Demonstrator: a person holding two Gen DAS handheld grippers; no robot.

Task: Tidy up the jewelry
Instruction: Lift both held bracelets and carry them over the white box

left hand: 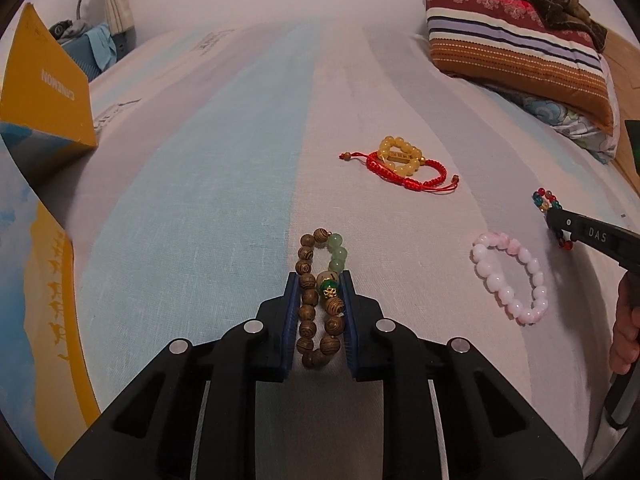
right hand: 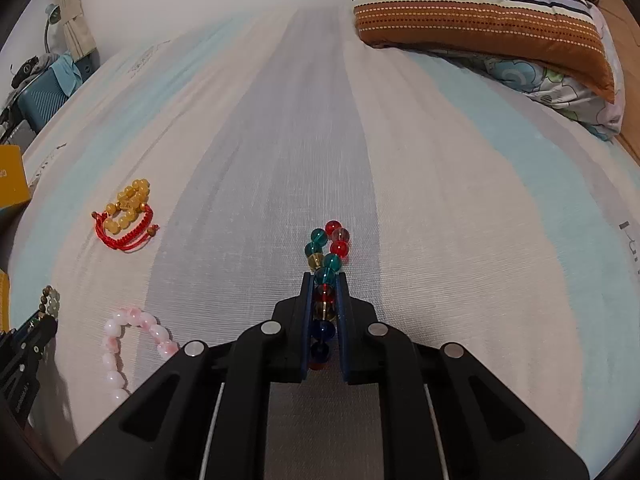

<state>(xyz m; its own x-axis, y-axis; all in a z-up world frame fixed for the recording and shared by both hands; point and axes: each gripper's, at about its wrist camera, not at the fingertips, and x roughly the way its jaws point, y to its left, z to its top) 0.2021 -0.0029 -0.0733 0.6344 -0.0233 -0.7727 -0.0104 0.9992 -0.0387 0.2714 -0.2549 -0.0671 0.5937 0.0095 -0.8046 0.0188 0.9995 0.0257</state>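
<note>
Striped bed sheet [left hand: 224, 168], woven in pale blue, grey and cream bands, forms the soft work surface, with a striped pillow [left hand: 516, 52] at its far edge and a yellow box [left hand: 48, 92] to the left. Left gripper [left hand: 320, 280]: fingers clamped on the wooden-bead bracelet [left hand: 310, 300], a loop of grained brown spheres with pale green and one gilt-capped green bead, squeezed flat against the sheet. Right gripper [right hand: 324, 280]: fingers pressed together on the glass-bead bracelet [right hand: 328, 256], whose smooth translucent red, teal, amber and blue beads protrude beyond the tips. Lying loose between the two grippers is a pink bead bracelet [left hand: 508, 276]; farther off, a yellow bead bracelet [left hand: 400, 154] overlaps a red braided cord bracelet [left hand: 404, 170]. Probable hazards: round, glossy beads may roll out from between the flat pads on lifting; a pinched elastic strand could stretch or snap; the pliant sheet may be caught with the beads and drag neighbouring pieces.
</note>
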